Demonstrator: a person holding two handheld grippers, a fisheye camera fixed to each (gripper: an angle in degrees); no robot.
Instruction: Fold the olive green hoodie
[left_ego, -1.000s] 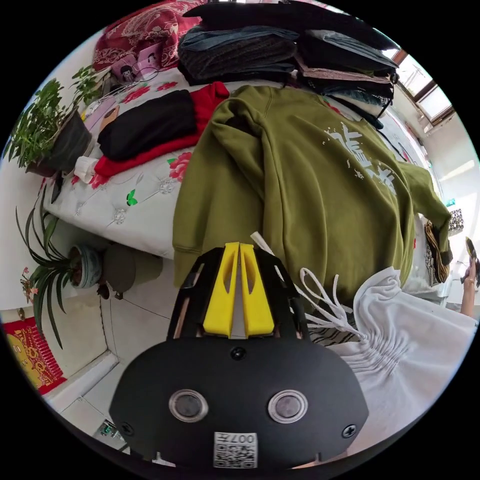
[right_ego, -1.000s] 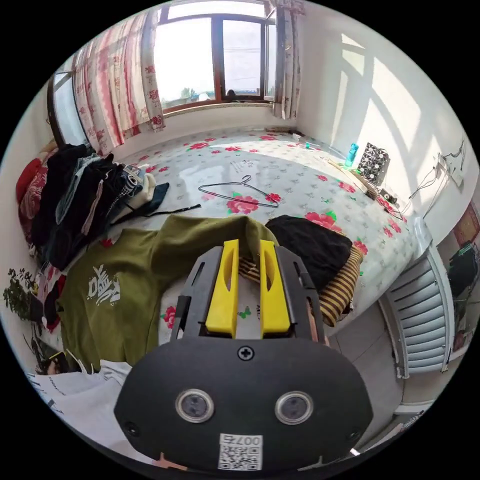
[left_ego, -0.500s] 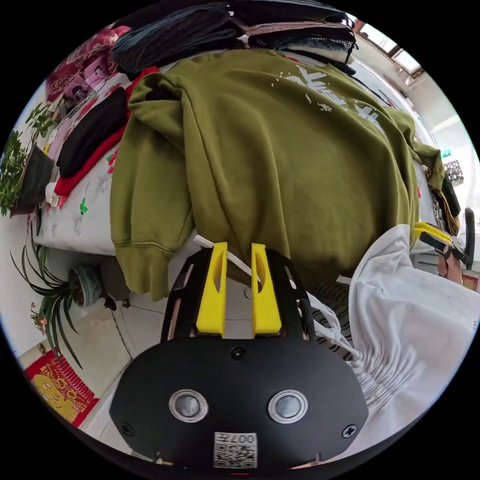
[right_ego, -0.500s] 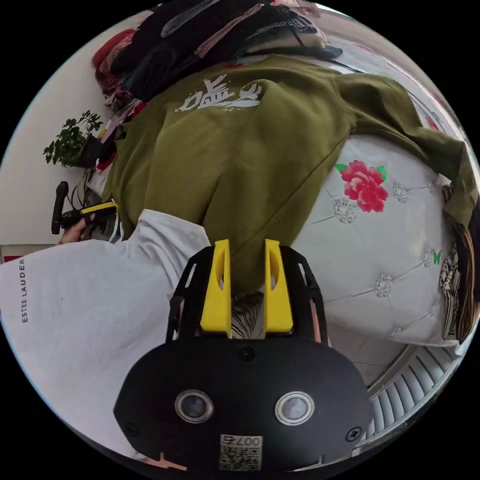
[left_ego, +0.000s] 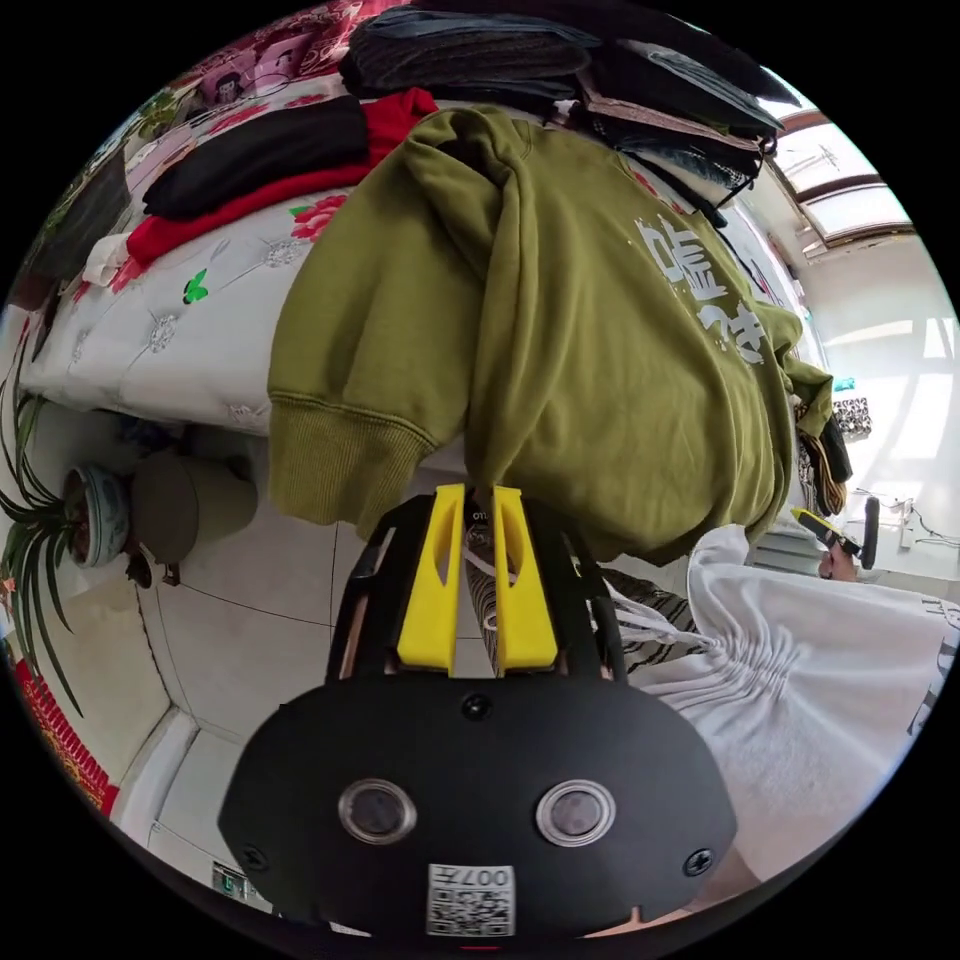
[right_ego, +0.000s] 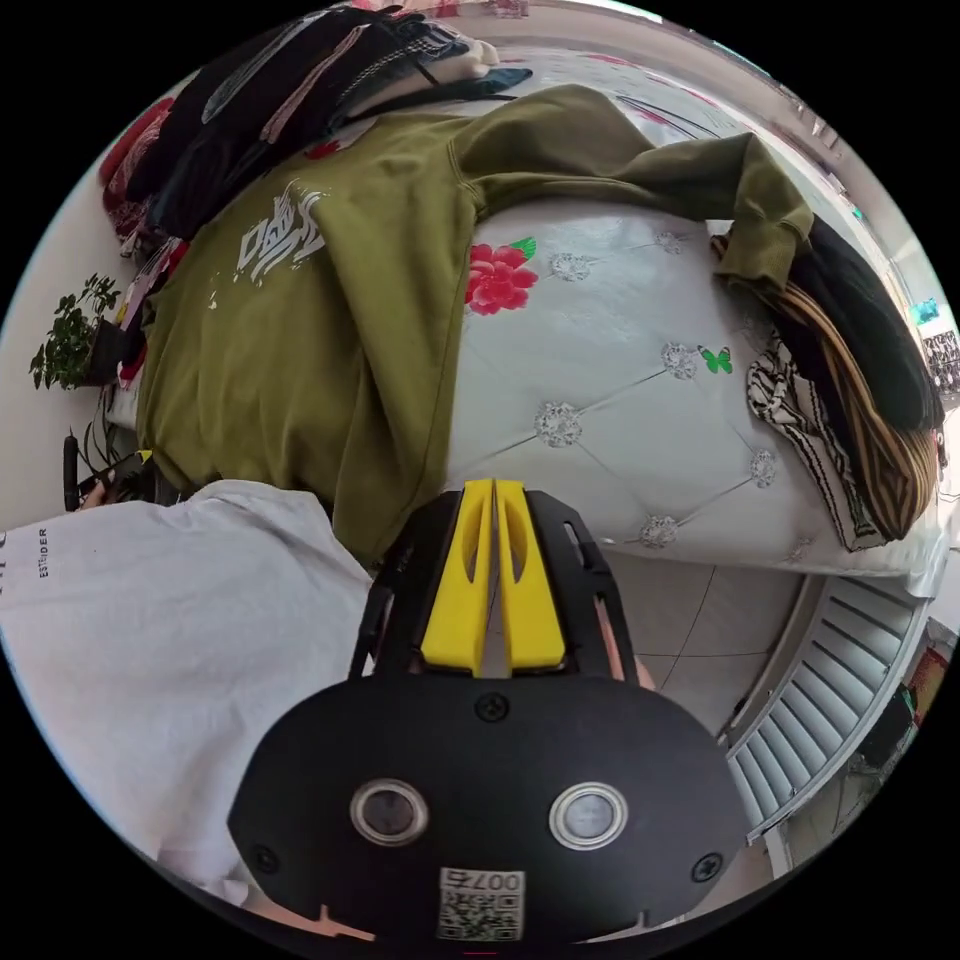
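Left gripper view puts the olive green fleece hoodie (left_ego: 590, 340) just beyond the left tool (left_ego: 478, 500), hem overhanging the white quilted, flower-printed bed (left_ego: 150, 330), body running lengthwise away; jaws narrowly apart astride the hem corner. Right tool (right_ego: 494, 492), jaws nearly together, possibly pinching the opposite hem corner. Folded dark clothes (left_ego: 560, 60) lie beyond; tiled floor (left_ego: 250, 620) below.
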